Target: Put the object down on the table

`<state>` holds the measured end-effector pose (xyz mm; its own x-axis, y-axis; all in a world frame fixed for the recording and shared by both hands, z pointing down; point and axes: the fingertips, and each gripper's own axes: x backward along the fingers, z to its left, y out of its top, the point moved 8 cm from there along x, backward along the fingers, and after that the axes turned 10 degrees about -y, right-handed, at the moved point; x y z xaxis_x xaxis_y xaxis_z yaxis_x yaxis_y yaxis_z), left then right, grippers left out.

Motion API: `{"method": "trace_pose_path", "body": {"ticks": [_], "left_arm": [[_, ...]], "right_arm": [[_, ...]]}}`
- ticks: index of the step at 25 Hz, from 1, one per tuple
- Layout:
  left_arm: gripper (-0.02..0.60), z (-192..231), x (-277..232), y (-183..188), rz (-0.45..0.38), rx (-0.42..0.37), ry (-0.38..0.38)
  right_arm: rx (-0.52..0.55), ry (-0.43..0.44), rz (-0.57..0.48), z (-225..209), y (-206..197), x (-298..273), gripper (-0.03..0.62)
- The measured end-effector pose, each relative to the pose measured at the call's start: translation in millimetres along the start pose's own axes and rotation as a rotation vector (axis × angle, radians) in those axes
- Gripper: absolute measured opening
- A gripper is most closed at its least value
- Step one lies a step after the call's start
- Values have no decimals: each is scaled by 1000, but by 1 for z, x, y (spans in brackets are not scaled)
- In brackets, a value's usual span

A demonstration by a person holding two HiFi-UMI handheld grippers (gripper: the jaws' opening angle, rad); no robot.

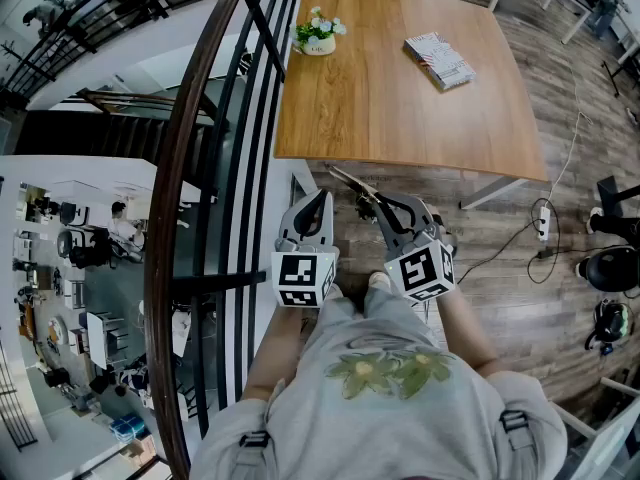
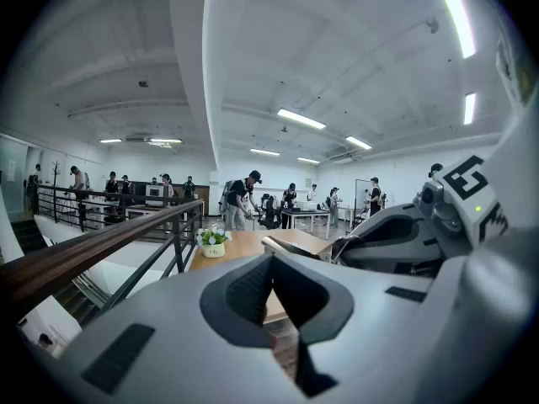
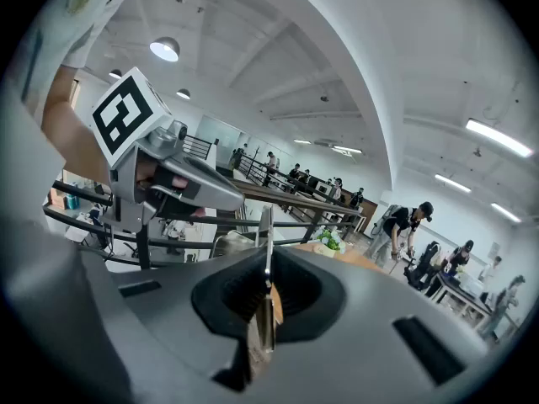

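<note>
Wooden table ahead, thin strip in right tool lengthwise toward it

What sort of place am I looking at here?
Probably an open-plan office or lab on an upper floor: a railing overlooks desks below, a wooden table stands ahead, and people work behind.

Thin flat object: edge-on at frame centre, kind cannot be told.
Book: upper right, cover print too small to read.
Shirt: cut off by bottom edge.
</note>
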<state>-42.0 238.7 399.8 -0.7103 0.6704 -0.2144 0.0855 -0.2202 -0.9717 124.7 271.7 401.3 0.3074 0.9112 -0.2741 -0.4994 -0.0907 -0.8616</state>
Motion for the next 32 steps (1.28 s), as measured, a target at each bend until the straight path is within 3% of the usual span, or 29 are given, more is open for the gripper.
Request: {"method": "trace_pose_path", "body": {"ticks": [15,19,28,32], "left_arm": [[11,-33,-22,-1,-12,0,111],[11,-36,-25,-12,15,-7,110],[11,15,-39,-23,29,28,132],[11,60,-44,-21,26,52,138]], "right_arm": [[104,44,-31,-42,-29,3,12],[106,65,-37,-45,-35,-4,12],[130,82,-17,-46,-35,-50,12],[136,69,-10,-48,-23,-88,12]]}}
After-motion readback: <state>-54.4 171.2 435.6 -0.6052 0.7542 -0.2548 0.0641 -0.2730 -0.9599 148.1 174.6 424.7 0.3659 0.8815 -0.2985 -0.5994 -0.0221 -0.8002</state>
